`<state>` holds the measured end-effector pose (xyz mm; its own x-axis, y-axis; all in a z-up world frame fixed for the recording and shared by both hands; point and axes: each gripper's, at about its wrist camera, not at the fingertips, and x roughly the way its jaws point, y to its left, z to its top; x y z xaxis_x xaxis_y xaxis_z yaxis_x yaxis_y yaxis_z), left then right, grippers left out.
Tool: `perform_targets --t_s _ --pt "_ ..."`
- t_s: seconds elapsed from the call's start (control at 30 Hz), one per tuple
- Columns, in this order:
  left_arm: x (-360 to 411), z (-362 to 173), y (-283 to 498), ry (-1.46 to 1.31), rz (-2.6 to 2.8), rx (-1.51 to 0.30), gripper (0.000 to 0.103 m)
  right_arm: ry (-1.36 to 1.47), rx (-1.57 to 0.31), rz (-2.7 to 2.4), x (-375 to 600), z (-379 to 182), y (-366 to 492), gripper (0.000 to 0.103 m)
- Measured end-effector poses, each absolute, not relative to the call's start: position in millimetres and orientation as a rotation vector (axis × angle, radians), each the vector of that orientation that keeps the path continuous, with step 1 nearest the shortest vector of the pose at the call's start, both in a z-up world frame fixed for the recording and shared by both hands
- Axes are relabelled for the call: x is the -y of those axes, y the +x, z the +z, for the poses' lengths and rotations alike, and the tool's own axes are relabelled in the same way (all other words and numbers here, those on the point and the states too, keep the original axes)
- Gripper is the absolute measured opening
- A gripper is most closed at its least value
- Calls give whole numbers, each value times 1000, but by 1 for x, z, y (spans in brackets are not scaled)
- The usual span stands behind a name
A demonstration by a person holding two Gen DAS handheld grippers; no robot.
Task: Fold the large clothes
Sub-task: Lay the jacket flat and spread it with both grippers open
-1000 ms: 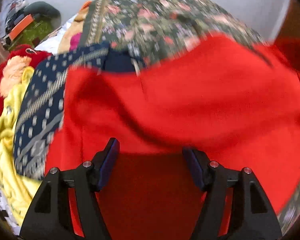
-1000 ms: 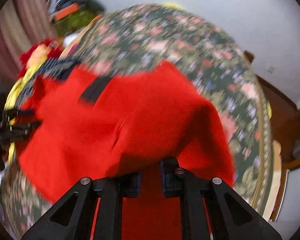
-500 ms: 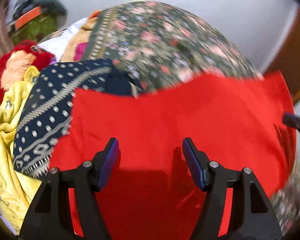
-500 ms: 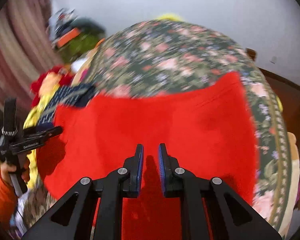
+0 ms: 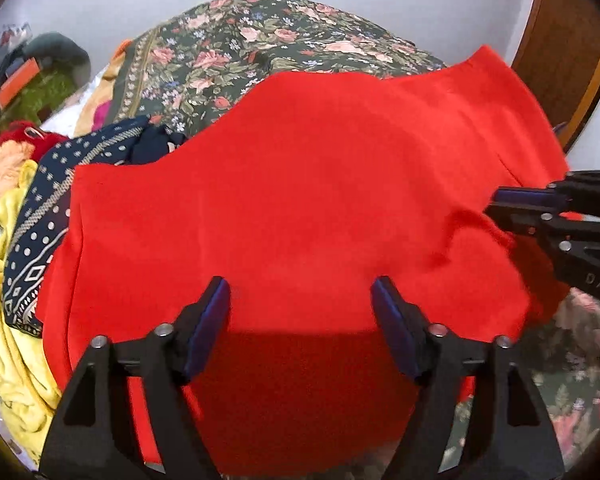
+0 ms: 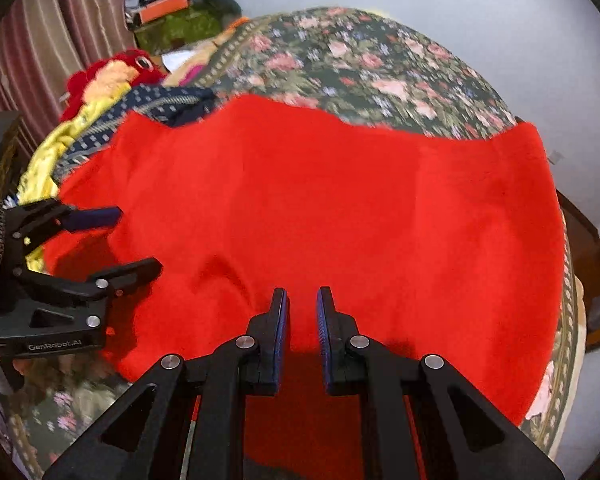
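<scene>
**Red garment spread over a floral bedspread, viewed from both wrist cameras**

Left wrist view: the red garment fills the centre of the frame, lying flat on a bed covered by a dark floral bedspread. Its far edge runs wavy across the upper half; its near edge drops out of sight at the bottom between the black arms of the left claw. The jaws of this claw stand wide apart and are opening; the blue pads touch nothing, with only red cloth lying beneath the gap. At the right edge the right claw enters sideways over the garment's right border.

Right wrist view: the right claw occupies the lower centre, its 2 blue pads nearly together with a narrow slit between them. Whether any cloth is pinched cannot be told; the jaws read as closed. The left claw appears at the left edge, jaws spread, above the garment's left border.

To the left of the garment lies a heap of other clothes: a navy patterned cloth, a yellow cloth and a red plush toy. A striped curtain hangs at upper left of the right view.
</scene>
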<state>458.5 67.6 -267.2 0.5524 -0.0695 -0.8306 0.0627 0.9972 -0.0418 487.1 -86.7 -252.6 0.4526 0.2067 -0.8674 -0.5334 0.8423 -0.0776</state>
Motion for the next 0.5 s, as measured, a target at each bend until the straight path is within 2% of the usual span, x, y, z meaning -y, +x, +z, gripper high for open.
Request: perform_targets --t_s 0.13,0.27,0.33,0.5 --pt "-69 -276 452 16 -70 -951 86 -334 -1023 483 104 -260 488 10" --pt "-77 -280 448 -11 -80 -950 89 -344 -1021 460 116 -262 488 10" --pt "-78 -281 444 -2 -68 -944 94 -371 -1008 420 120 -263 486 10" --pt "-85 -283 430 16 -67 -937 94 -407 -990 375 129 -262 480 10"
